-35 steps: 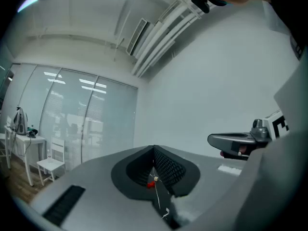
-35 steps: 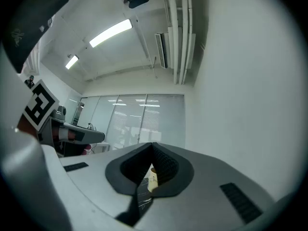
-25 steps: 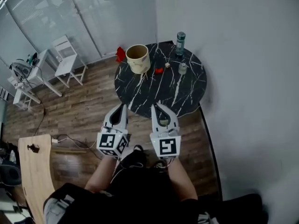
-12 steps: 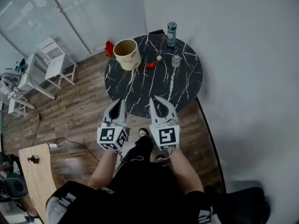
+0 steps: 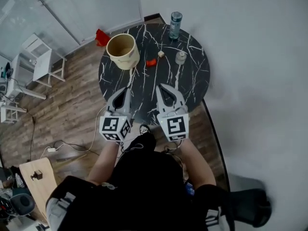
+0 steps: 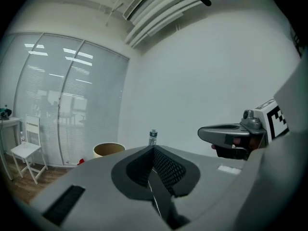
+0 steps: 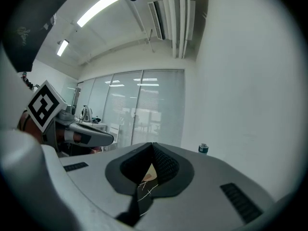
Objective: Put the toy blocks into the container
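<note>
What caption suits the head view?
Left gripper and right gripper, both shut, hover at the near edge of a black table with container and toy blocks.

Viewed from above, steeply down. Round black table (image 5: 187, 88) with white veining, set against a pale wall. On its far left part: cream container (image 5: 122, 50), upright, mouth open. Just right of it: red block (image 5: 151, 62); near that, not touching, small pale block (image 5: 160, 54). Further right: small clear jar (image 5: 180, 57), possibly a glass, too small to tell. At the far rim: bottle (image 5: 175, 25), upright. Left tongs (image 5: 125, 92) and right tongs (image 5: 162, 88) held side by side over the near rim, pointing toward the blocks, well apart from them; tips closed together. Wooden floor (image 5: 72, 114) to the left, with white chairs (image 5: 41, 61).
</note>
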